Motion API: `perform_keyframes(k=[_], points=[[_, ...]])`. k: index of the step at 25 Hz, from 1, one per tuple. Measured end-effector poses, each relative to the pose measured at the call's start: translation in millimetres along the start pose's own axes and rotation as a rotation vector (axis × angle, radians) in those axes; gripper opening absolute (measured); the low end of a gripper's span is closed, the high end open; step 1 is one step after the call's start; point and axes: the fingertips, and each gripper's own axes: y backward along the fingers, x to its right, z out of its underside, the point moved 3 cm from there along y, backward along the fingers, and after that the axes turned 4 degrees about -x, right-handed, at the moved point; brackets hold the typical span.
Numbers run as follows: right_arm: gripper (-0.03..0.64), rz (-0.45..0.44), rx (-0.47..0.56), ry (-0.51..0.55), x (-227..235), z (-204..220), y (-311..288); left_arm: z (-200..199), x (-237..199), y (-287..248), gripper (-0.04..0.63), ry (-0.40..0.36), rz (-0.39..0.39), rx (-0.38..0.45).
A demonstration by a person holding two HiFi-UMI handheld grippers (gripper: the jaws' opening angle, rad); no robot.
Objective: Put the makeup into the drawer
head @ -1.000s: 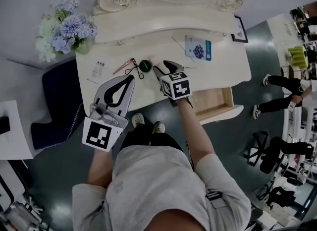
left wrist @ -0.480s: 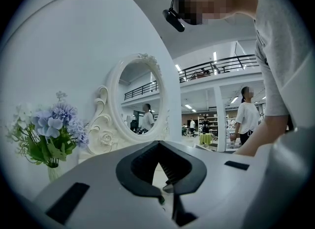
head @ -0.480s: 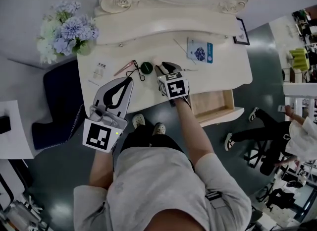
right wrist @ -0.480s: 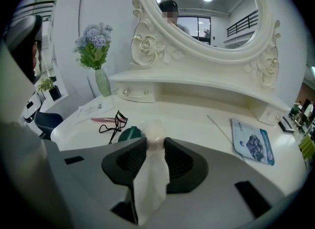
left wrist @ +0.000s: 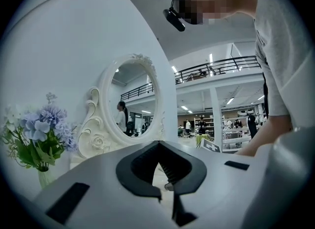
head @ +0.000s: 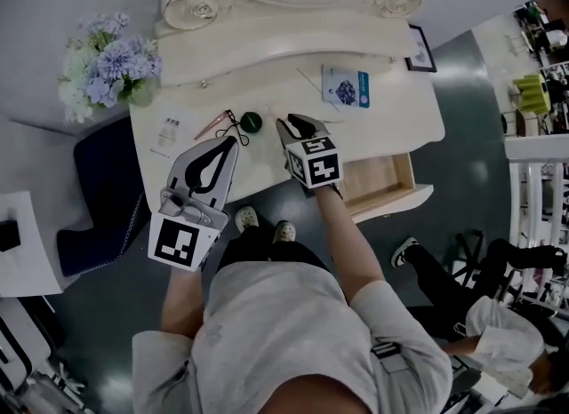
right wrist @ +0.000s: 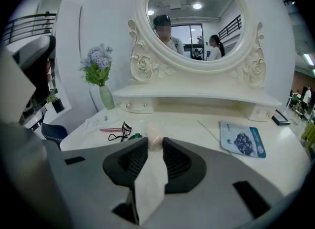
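Jaws of right hand-held gripper (head: 290, 123) have just been closing, now clamping a pale pink makeup piece (right wrist: 150, 137). Open wooden drawer (head: 378, 181) lies to its right.

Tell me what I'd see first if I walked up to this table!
The big oval mirror with its curly white frame stands at the back of the dressing table, with blue flowers at its left end. In front, the right gripper has just been closing its fingers on a small pale makeup item, beside an open drawer.
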Motion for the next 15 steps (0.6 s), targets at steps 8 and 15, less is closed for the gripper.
perform_keyframes(k=[8, 15], points=[[0.100, 0.031, 0.075, -0.096, 21, 11, 43, -5, 23, -12, 0.012, -0.009, 0.050, 0.016], [0.099, 0.095, 0.102, -0.178, 53, 34, 81, -12, 50, -25, 0.012, -0.028, 0.099, 0.027]])
